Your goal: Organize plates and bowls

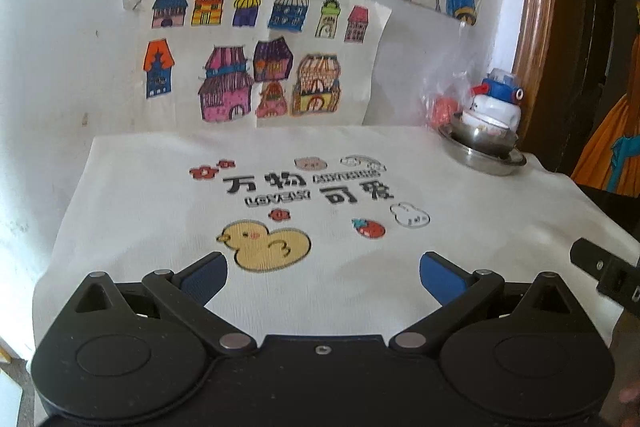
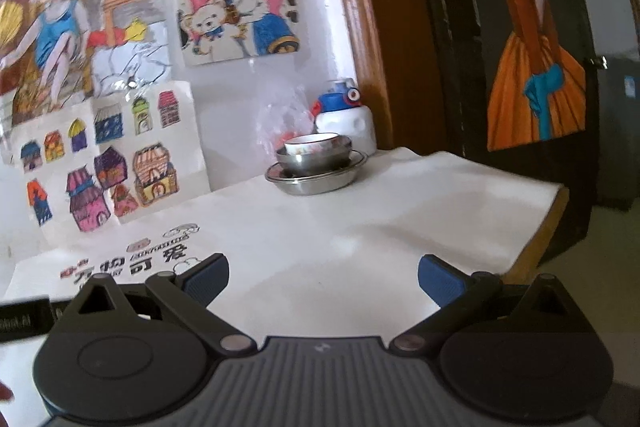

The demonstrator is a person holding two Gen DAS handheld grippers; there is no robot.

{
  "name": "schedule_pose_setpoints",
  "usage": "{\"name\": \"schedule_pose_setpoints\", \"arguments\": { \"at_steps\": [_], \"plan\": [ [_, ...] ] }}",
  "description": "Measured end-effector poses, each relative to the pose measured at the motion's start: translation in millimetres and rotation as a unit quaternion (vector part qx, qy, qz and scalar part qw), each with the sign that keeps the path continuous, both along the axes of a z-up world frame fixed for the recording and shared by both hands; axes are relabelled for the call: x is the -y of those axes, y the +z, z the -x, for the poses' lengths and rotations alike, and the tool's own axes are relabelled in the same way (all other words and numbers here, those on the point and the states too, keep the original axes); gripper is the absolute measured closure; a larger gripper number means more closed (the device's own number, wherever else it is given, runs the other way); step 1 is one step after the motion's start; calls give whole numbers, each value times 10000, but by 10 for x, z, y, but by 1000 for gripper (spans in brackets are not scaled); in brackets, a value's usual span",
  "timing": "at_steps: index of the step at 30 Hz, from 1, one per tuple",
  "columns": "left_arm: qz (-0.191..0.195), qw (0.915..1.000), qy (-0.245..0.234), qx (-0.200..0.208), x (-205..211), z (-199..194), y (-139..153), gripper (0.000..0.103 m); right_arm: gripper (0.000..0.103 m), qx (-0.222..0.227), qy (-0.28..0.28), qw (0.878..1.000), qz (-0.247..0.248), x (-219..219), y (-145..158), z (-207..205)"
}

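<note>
Left gripper spread wide, blue ribbed pads holding nothing, poised level over a cream cloth printed with a yellow duck. Right gripper likewise released and empty, angled over the same cloth. Far off at 1 o'clock in the left view, 12 o'clock in the right: nested dishes. Shallow steel plate at bottom, round steel bowl inside it, small white ceramic bowl on top. Just behind, a white-and-blue bottle and crinkled clear bag against a wall of children's drawings.
</note>
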State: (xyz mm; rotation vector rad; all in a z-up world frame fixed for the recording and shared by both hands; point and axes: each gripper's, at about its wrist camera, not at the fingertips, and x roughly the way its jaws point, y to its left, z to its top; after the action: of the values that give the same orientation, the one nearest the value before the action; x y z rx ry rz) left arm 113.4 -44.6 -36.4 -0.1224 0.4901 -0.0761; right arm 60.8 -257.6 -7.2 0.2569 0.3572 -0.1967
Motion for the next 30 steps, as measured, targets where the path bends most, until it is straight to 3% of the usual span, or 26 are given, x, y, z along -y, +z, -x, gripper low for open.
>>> {"name": "schedule_pose_setpoints", "arguments": {
  "at_steps": [30],
  "plan": [
    [-96, 9999, 85, 7, -7, 39, -51, 1, 0, -155, 60, 9999, 2, -67, -52, 43]
  ]
}}
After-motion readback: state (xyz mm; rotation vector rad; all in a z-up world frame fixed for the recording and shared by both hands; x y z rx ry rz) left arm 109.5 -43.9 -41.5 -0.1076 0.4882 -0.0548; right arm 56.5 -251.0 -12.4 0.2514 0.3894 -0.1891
